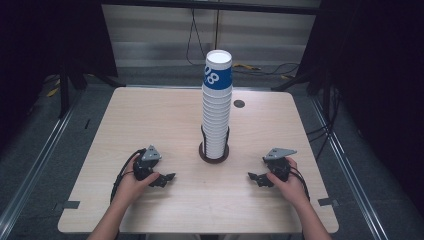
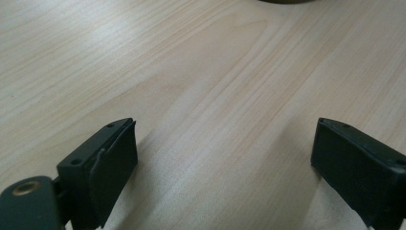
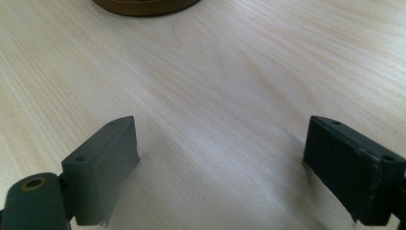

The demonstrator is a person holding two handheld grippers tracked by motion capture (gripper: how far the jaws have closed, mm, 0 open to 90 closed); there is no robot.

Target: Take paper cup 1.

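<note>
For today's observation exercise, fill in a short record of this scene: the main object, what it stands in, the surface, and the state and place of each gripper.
main object: tall stack of paper cups, top cup with a blue band
stand: round dark holder around the foot of the stack
surface: light wooden table
left gripper: open, nothing between the jaws, resting low on the table left of the stack
right gripper: open, nothing between the jaws, low on the table right of the stack
contact with cups: none, both grippers apart from the stack
</note>
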